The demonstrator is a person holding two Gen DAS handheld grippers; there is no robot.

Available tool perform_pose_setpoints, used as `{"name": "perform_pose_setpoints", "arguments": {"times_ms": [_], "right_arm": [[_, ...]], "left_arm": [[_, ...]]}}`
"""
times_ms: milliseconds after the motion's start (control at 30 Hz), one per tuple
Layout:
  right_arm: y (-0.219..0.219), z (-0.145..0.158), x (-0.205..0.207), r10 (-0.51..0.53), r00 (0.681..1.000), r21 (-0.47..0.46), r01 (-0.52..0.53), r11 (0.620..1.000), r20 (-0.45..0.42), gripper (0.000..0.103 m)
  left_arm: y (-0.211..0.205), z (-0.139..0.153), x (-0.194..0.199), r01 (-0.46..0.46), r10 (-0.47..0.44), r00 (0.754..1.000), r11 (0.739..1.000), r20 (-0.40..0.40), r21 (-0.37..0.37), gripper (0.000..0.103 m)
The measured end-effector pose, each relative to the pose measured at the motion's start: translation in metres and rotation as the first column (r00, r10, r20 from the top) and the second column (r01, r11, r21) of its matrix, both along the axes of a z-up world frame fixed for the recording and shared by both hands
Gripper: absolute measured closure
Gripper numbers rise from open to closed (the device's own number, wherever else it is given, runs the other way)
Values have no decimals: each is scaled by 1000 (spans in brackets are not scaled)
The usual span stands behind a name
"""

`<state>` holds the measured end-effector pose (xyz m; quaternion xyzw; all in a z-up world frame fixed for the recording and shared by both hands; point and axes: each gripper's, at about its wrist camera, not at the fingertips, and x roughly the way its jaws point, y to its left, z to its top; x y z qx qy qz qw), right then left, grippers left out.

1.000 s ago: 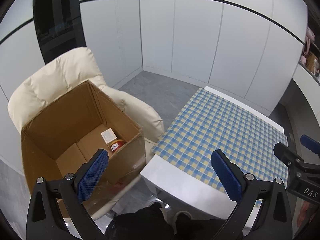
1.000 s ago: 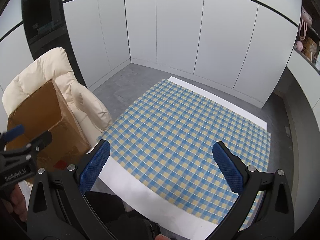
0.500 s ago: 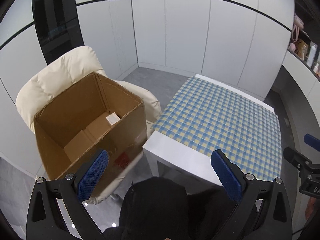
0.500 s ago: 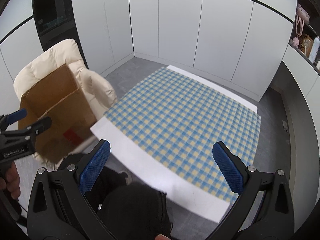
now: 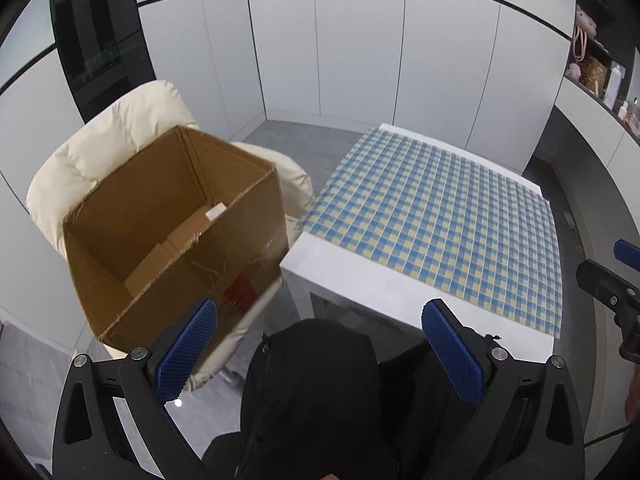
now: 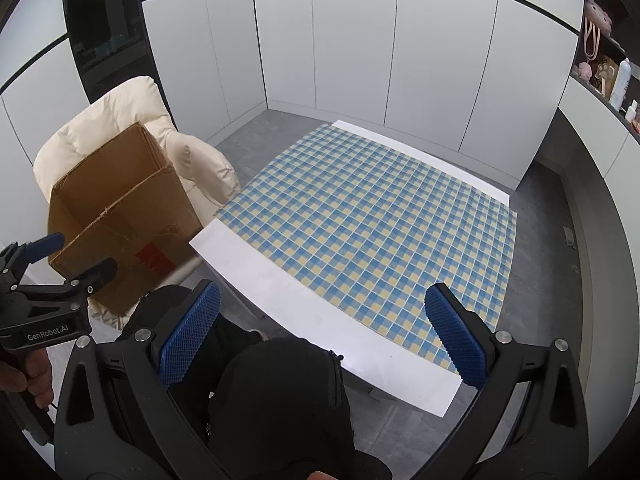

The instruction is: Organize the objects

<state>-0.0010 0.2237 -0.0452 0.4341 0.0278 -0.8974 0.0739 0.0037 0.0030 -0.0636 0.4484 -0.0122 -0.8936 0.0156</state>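
Note:
An open brown cardboard box (image 5: pixel 176 236) sits on a cream armchair (image 5: pixel 104 140), left of a white table (image 5: pixel 360 280) with a blue and yellow checked cloth (image 5: pixel 440 216). A white item (image 5: pixel 215 211) shows on the box floor; the rest of the inside is hidden. My left gripper (image 5: pixel 318 352) is open and empty, held high and back from the box and table. My right gripper (image 6: pixel 322 332) is open and empty above the table's near edge (image 6: pixel 320 320). The box also shows in the right wrist view (image 6: pixel 120 216). The left gripper (image 6: pixel 60 280) shows in the right wrist view too.
White cabinet walls surround the room. A dark tall panel (image 5: pixel 100 40) stands behind the armchair. A shelf (image 6: pixel 608 64) with bottles and a bag is at the far right. Grey floor (image 5: pixel 304 140) lies beyond the table. The person's black clothing (image 5: pixel 312 392) fills the bottom.
Both grippers have pulled up and back from the table and box. The box and table look smaller and farther. The red tin seen in the box earlier is now hidden by its wall.

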Motion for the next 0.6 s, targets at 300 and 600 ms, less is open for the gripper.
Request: {"name": "perform_pose_setpoints", "arguments": {"times_ms": [300, 600], "right_arm": [[0, -12, -5, -17, 999, 13, 17, 1000, 29, 0], [-2, -15, -10, -22, 999, 23, 21, 1000, 28, 0]], "left_arm": [[8, 3, 8, 18, -18, 999, 1000, -32, -5, 1], [1, 1, 5, 9, -9, 1000, 1000, -9, 21, 1]]}}
